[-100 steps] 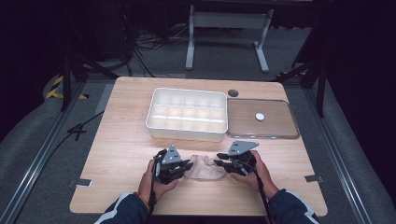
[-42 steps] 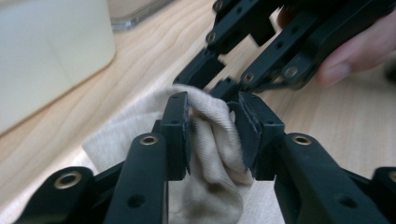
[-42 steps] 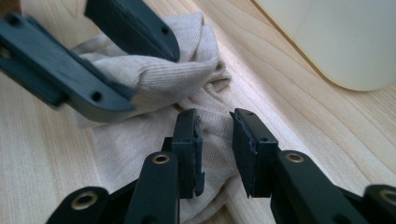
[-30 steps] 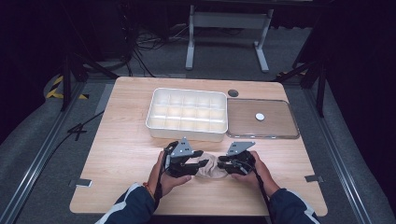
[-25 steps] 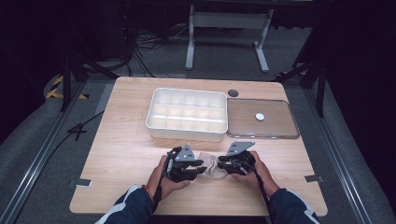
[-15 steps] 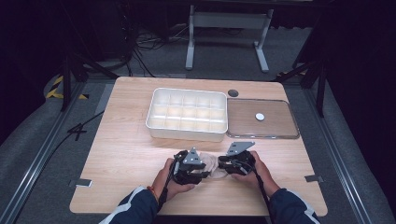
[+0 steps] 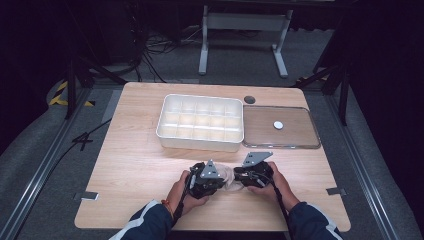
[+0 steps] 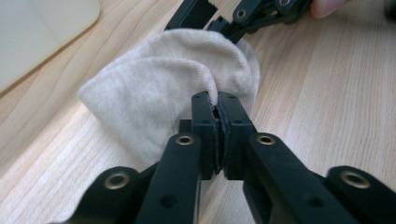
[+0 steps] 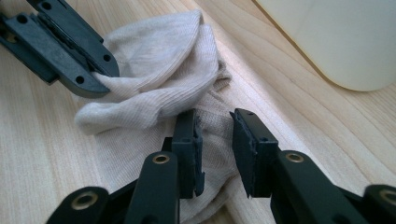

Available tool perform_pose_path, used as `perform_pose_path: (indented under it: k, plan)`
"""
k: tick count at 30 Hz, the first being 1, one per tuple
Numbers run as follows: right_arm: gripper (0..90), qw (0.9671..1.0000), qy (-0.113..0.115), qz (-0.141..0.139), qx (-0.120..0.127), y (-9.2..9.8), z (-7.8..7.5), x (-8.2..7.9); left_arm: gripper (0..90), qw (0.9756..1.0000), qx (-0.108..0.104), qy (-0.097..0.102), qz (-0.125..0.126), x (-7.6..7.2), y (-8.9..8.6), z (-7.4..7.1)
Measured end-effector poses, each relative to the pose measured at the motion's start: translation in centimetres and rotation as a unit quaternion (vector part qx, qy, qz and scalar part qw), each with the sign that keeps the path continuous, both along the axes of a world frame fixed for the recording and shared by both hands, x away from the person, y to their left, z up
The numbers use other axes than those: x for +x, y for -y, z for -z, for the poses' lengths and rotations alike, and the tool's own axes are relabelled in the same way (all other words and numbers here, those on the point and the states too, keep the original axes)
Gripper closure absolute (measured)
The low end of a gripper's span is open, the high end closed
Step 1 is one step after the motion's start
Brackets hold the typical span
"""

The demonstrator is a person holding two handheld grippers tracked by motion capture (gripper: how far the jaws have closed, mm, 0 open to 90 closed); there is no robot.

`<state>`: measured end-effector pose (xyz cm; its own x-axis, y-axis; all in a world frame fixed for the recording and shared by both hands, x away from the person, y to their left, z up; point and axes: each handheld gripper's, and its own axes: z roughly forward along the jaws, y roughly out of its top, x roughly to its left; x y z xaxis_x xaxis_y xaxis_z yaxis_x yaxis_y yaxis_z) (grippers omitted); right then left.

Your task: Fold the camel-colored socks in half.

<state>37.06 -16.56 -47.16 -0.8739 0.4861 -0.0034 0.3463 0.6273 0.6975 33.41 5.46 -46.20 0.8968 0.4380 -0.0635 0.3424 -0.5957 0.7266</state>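
Note:
A beige sock (image 7: 229,176) lies bunched on the wooden table (image 7: 140,165) near its front edge, between the two grippers. My left gripper (image 8: 215,100) is shut on a fold of the sock (image 8: 154,93), its jaws having just been closing on the fabric. In the high view the left gripper (image 7: 221,181) sits just left of the sock, tips pointing right. My right gripper (image 9: 215,123) stands open over the sock's flat part (image 9: 154,74), with cloth lying under the gap and its pads not pressing. It shows in the high view as the right gripper (image 7: 240,178), facing the left one.
A white compartment tray (image 7: 200,143) stands at mid-table behind the grippers. To its right lies a clear lid (image 7: 300,135) with a small white disc (image 7: 278,125). A dark round hole (image 7: 249,99) sits near the far edge. The person's hands and dark sleeves come in from the bottom.
The left gripper has moved right and down toward the right gripper, bringing the sock's end over so the sock is now bunched. The right gripper has stayed put.

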Motion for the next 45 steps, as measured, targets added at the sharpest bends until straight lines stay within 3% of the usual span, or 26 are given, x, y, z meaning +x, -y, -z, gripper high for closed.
perform_pose_path:
  k: [3,9,19,23,27,30,32,34,37,39,42,45]
  plan:
    - [71.0,1.0000,0.000,0.001,0.000,0.0,0.0,0.0,87.5,0.9997,-0.022,0.002,-0.008,0.1,-0.1,-0.3]
    - [71.1,1.0000,-0.001,0.000,0.000,0.0,0.0,0.0,86.9,0.9968,-0.078,-0.007,-0.016,0.3,0.0,-0.4]
    - [70.6,1.0000,-0.003,0.002,0.002,0.1,0.0,0.0,74.9,0.9981,-0.056,-0.019,-0.018,0.4,1.1,1.3]
    - [65.3,1.0000,-0.003,0.007,-0.006,0.3,-0.5,0.1,70.2,0.9988,-0.044,-0.017,-0.015,0.3,1.2,1.6]
    - [69.5,0.9988,0.027,0.026,0.032,1.2,-1.9,0.0,68.9,0.9990,-0.040,-0.013,-0.015,0.2,1.3,1.6]
    - [70.5,0.9964,0.040,0.015,0.073,1.0,-2.7,-0.5,63.5,0.9987,-0.048,-0.016,-0.009,0.2,1.3,1.6]
    - [71.8,0.9958,0.050,0.004,0.076,0.6,-3.0,-0.8,58.5,0.9990,-0.043,-0.003,-0.009,0.0,1.2,1.2]
    - [72.7,0.9958,0.053,-0.005,0.075,0.2,-2.9,-0.9,56.7,0.9983,-0.057,0.009,-0.009,-0.3,0.5,0.2]
    - [73.7,0.9962,0.047,-0.012,0.073,-0.1,-2.7,-0.9,59.5,0.9975,-0.070,0.005,-0.005,-0.5,-0.6,-1.0]
    - [74.6,0.9959,0.048,-0.016,0.075,-0.2,-2.8,-1.0,67.2,0.9974,-0.072,0.002,-0.005,-0.5,-1.2,-1.2]
    - [75.9,0.9947,0.058,-0.021,0.082,-0.4,-3.2,-1.4,77.9,0.9984,-0.055,-0.006,-0.010,-0.1,-1.6,-0.7]
    - [77.3,0.9933,0.063,-0.029,0.093,-0.6,-3.6,-1.7,80.1,0.9990,-0.038,-0.019,-0.013,0.2,-1.2,0.4]
